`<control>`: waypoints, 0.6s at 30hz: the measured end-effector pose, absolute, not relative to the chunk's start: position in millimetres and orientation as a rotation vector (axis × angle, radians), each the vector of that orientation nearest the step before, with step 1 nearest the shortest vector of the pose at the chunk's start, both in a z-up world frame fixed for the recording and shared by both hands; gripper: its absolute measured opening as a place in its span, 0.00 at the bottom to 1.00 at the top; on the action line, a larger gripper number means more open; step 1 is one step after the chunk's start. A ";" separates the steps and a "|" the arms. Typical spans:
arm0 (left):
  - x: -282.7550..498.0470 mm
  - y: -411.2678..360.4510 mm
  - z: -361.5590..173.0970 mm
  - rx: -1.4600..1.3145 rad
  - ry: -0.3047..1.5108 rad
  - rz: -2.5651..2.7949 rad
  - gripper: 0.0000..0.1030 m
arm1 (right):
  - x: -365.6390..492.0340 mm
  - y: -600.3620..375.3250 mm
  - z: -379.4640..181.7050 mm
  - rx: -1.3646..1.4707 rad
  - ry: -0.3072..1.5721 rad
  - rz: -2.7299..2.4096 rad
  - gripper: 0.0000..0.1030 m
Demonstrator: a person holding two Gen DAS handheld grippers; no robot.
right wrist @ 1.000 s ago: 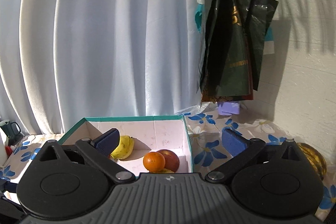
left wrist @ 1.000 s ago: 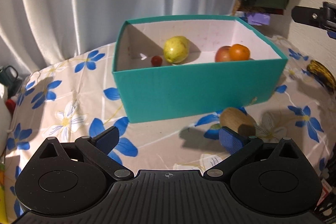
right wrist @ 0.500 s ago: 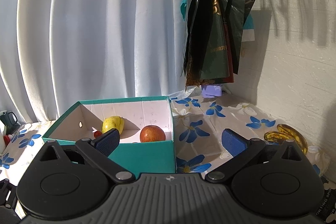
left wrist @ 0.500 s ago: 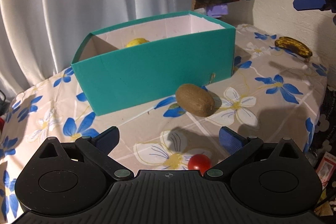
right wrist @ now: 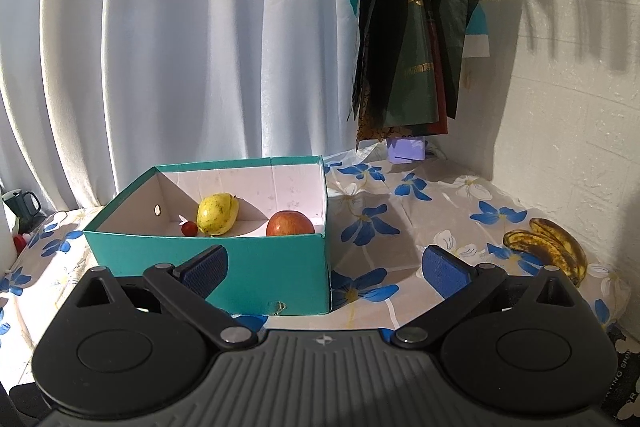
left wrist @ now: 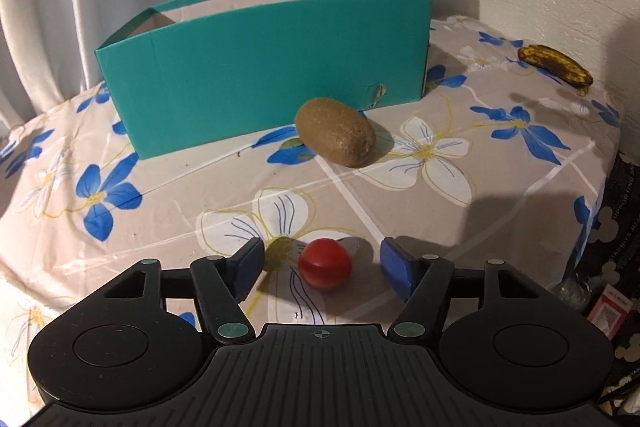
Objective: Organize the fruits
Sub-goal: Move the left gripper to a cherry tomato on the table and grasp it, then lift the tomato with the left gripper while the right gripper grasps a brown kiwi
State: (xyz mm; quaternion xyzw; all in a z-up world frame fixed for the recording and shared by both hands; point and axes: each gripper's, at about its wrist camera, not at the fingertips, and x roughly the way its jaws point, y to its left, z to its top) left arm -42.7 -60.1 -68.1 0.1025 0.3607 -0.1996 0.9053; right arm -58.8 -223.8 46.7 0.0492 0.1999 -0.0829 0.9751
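A small red tomato [left wrist: 325, 262] lies on the flowered tablecloth between the fingers of my left gripper [left wrist: 323, 267]. Its jaws are closing, with a gap still showing on each side of the tomato. A brown kiwi [left wrist: 335, 137] rests further off, in front of the teal box [left wrist: 264, 67]. In the right wrist view the box [right wrist: 256, 263] holds a yellow-green fruit [right wrist: 216, 214], a red apple [right wrist: 290, 223] and a tiny red fruit [right wrist: 189, 227]. My right gripper [right wrist: 324, 271] hangs open above the table, with nothing between its fingers. Spotted bananas [right wrist: 546, 250] lie at the right.
One spotted banana [left wrist: 555, 63] shows near the table's right edge, where the cloth drops off. White curtains hang behind the box. Dark bags [right wrist: 412, 27] hang on the wall at the back right. A dark mug [right wrist: 20, 206] stands at the far left.
My left gripper sank toward the table and swung right, from facing the box to straddling the red tomato, and its fingers drew closer together. The right gripper drifted back; the bananas came into view.
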 end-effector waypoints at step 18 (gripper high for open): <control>-14.8 -22.2 24.6 0.041 0.689 -0.227 0.29 | -46.5 -220.0 27.5 0.078 0.439 -0.159 1.00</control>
